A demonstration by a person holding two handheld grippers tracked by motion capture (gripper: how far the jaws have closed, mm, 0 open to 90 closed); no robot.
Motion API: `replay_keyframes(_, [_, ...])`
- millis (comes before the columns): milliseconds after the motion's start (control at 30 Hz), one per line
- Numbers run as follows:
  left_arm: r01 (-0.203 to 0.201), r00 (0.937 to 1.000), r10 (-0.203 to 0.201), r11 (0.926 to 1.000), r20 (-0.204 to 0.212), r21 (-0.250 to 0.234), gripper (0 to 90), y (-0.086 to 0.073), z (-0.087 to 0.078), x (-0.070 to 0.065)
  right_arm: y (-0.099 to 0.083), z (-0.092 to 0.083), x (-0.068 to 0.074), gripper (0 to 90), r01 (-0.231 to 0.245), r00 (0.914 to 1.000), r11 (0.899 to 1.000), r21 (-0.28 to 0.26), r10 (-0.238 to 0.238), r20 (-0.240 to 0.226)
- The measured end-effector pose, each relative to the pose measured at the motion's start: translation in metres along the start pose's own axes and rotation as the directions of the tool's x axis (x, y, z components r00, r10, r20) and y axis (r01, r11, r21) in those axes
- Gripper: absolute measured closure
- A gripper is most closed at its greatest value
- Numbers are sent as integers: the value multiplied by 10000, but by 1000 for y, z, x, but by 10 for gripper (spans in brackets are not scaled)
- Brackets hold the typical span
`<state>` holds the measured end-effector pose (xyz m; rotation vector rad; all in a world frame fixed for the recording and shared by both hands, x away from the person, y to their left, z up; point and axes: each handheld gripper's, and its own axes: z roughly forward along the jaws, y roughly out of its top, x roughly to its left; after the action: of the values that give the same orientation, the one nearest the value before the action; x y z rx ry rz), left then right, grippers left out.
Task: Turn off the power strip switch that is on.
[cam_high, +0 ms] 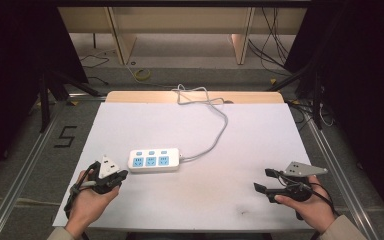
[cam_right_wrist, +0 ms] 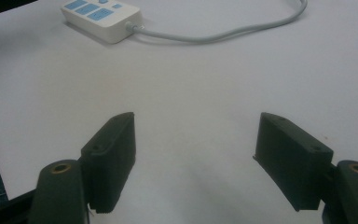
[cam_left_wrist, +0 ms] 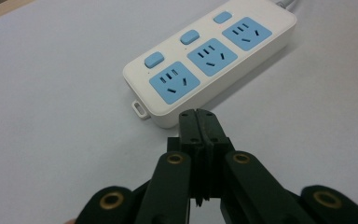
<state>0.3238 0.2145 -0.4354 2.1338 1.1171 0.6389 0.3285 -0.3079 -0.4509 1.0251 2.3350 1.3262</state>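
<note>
A white power strip (cam_high: 153,160) with three blue sockets and three blue switches lies flat on the white table (cam_high: 240,140), left of centre. Its grey cable (cam_high: 215,140) runs back over the far edge. My left gripper (cam_high: 122,176) sits just left of the strip's near end, jaws pressed together with nothing between them; in the left gripper view its tips (cam_left_wrist: 197,116) point at the strip (cam_left_wrist: 209,58) from close by. My right gripper (cam_high: 263,180) rests at the table's right front, jaws wide apart over bare table (cam_right_wrist: 193,126), far from the strip (cam_right_wrist: 103,16).
The table's front edge runs just under both hands. A wooden strip (cam_high: 195,97) borders the far edge. Metal frame rails (cam_high: 25,170) flank the table, with dark screens and loose floor cables (cam_high: 275,45) beyond.
</note>
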Motion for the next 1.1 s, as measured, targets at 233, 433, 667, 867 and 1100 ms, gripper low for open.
replay_keyframes(233, [-29, 10000, 29, 9999, 0, 106, 897, 6, 4, -1, 0, 0, 0, 294, -41, 10000, 10000, 61, 41, 3])
replay_keyframes(433, [-74, 10000, 74, 9998, -6, 161, 897, 11, 7, -1, 0, 0, 0, 293, -34, 10000, 10000, 43, 34, -7])
replay_keyframes(667, [-119, 9999, 119, 9997, 0, 212, 897, 15, 10, -1, 0, 1, 0, 294, -27, 10000, 10000, 66, 27, -16])
replay_keyframes(867, [-148, 9999, 148, 9997, 0, 201, 898, 21, 12, -2, 0, 1, 0, 294, -29, 10000, 10000, 61, 29, -13])
replay_keyframes(1100, [-213, 9998, 212, 9994, 46, 262, 898, 26, 15, -3, 0, 1, 0, 293, -29, 10000, 10000, 70, 30, -24])
